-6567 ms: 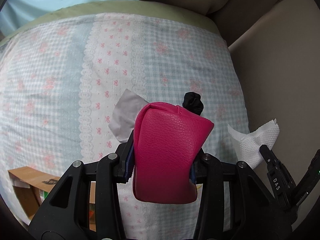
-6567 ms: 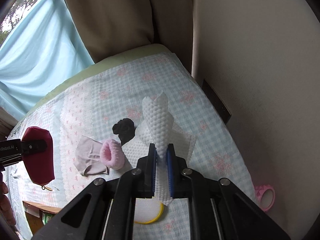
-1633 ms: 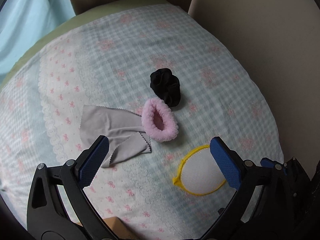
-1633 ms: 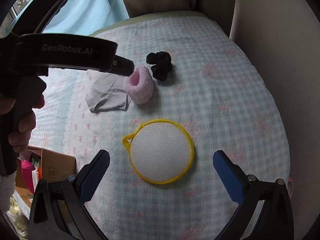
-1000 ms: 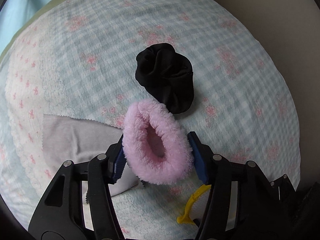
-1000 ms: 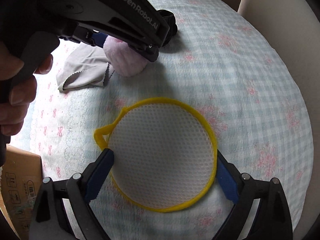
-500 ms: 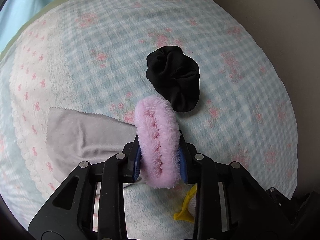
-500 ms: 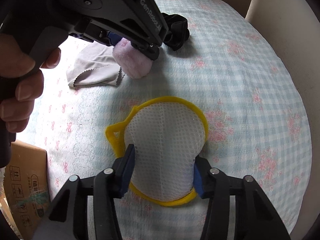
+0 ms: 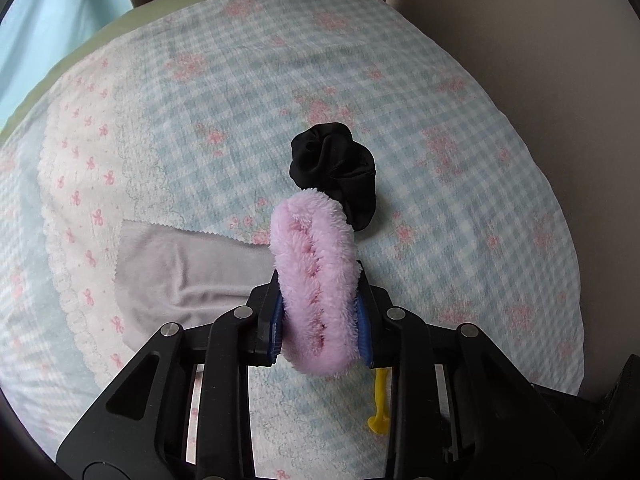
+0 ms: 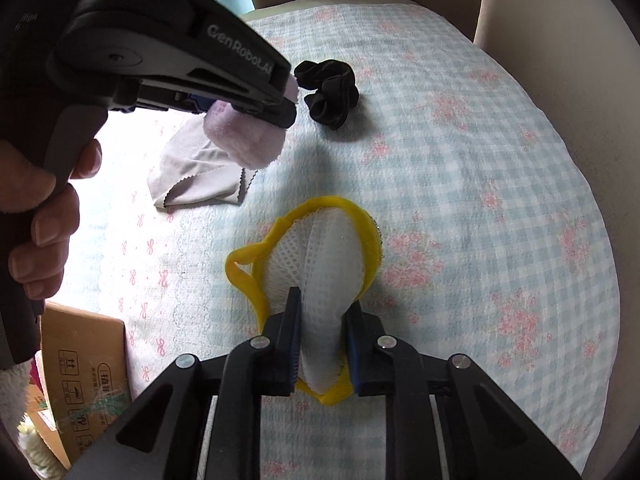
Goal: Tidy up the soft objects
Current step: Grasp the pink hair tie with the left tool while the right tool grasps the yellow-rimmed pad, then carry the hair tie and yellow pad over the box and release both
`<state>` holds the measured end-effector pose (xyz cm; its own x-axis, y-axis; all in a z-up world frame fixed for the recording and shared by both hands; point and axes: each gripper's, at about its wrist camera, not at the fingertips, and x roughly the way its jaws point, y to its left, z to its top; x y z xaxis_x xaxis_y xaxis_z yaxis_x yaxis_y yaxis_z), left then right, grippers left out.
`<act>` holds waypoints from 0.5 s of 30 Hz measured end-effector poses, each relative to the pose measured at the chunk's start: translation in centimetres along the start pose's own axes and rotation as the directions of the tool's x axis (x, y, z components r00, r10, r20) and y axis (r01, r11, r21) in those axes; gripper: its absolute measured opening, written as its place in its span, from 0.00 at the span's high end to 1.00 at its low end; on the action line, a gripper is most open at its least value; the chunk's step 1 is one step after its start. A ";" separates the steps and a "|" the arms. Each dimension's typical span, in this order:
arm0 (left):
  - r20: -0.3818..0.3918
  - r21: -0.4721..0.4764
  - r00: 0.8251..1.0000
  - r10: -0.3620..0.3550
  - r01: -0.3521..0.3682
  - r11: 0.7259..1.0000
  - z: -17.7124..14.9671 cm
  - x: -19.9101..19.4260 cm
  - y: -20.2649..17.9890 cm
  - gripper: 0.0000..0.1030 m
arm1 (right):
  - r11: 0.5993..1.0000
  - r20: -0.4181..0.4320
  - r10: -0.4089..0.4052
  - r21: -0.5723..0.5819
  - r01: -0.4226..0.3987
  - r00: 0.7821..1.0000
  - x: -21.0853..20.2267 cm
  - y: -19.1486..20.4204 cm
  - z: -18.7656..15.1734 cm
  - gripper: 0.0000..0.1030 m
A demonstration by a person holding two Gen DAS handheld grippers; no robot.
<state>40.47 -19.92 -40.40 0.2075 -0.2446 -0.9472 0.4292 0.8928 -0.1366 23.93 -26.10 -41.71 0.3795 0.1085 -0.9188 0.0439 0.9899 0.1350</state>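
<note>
Landmark: black scrunchie [image 9: 336,172], lying on the gingham bedspread [image 9: 460,184].

Far left of scrunchie: cardboard box [image 10: 86,376] off the bedspread edge, probably the drop target. Risk: overshoot or early release, item lost down the side.

Left of scrunchie: grey cloth [image 9: 180,276] flat, folded corner loose. Sits partly under the pink item in left wrist view; contact not clear. Risk: cloth snagged and dragged along on the lift.

Just left and nearer than scrunchie: left tool [image 9: 320,328] clamped on pink fluffy scrunchie [image 9: 314,280], ring squashed flat between blue pads, most of it standing proud above the jaws. Seems clear of the bed in right wrist view. Risk: plush pile compresses and slides; grip low on the ring, so a quick swing could flip it out.

Nearer than scrunchie, toward camera: right tool [image 10: 322,344], jaws closing on yellow-rimmed white mesh pad [image 10: 320,272], pad buckled into a ridge between the pads, rim bowed upward. Far edge looks near or on the bedspread; cannot tell which. Risks: springy rim pops back round and squirts free; only mesh pinched, rim not caught; tag loop [image 10: 240,268] hooking the fabric.

Both tools close together over one patch. Risk: collision, or left hand [image 10: 44,208] crossing right tool's path toward the box.

Black scrunchie itself untouched, just beyond pink one; likely nudged if left tool tips forward.
</note>
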 end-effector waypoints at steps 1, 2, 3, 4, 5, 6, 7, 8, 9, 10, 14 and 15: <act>0.004 -0.002 1.000 0.001 -0.001 1.000 0.0 -0.4 0.0 0.75 | 1.000 0.008 0.000 0.003 0.000 1.000 -0.5 -0.1 0.0 0.83; 0.009 -0.005 1.000 0.002 -0.002 1.000 -0.1 -0.9 -0.3 0.75 | 1.000 0.015 0.000 0.003 -0.001 1.000 -1.1 -0.2 0.1 0.83; 0.014 -0.009 1.000 0.001 -0.001 1.000 -0.1 -1.6 -0.2 0.75 | 1.000 0.022 0.002 0.003 -0.002 1.000 -1.6 -0.4 0.3 0.83; 0.020 -0.013 1.000 0.001 0.000 1.000 -0.1 -2.3 -0.2 0.75 | 1.000 0.031 0.001 0.003 -0.001 1.000 -2.3 -0.5 0.4 0.83; 0.028 -0.017 1.000 0.001 -0.001 1.000 -0.1 -2.9 -0.6 0.75 | 1.000 0.040 0.003 0.004 -0.003 0.999 -2.9 -0.7 0.6 0.83; 0.036 -0.019 0.999 0.003 -0.002 1.000 0.0 -3.6 -0.7 0.75 | 1.000 0.048 0.004 0.004 -0.004 0.999 -3.6 -0.7 0.7 0.83; 0.046 -0.023 0.999 0.003 -0.002 1.000 0.0 -4.6 -0.8 0.75 | 1.000 0.059 0.003 0.005 -0.004 0.998 -4.4 -0.6 1.0 0.83; 0.057 -0.028 0.998 0.002 0.000 1.000 -0.1 -5.6 -1.0 0.75 | 1.000 0.070 0.004 0.004 -0.004 0.998 -5.2 -0.5 1.1 0.83; 0.069 -0.034 0.998 0.000 0.003 0.999 -0.1 -6.6 -1.2 0.75 | 1.000 0.080 0.004 0.001 -0.005 0.997 -6.2 -0.4 1.3 0.83; 0.080 -0.041 0.997 -0.002 0.005 0.999 -0.1 -7.7 -1.3 0.75 | 1.000 0.091 0.004 -0.003 -0.004 0.996 -7.1 -0.4 1.5 0.83; 0.133 -0.079 0.991 -0.001 0.012 0.997 -0.8 -13.0 -1.6 0.75 | 1.000 0.132 0.016 -0.029 -0.013 0.991 -11.5 0.4 2.2 0.83; 0.149 -0.093 0.989 -0.002 0.016 0.996 -1.2 -14.5 -1.5 0.75 | 0.999 0.142 0.021 -0.040 -0.015 0.990 -12.7 0.7 2.4 0.83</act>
<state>35.81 -17.26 -26.83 0.3353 -0.2997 -0.8932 0.3492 0.9201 -0.1776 21.36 -27.03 -29.07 0.5075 0.1148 -0.8540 0.0014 0.9910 0.1341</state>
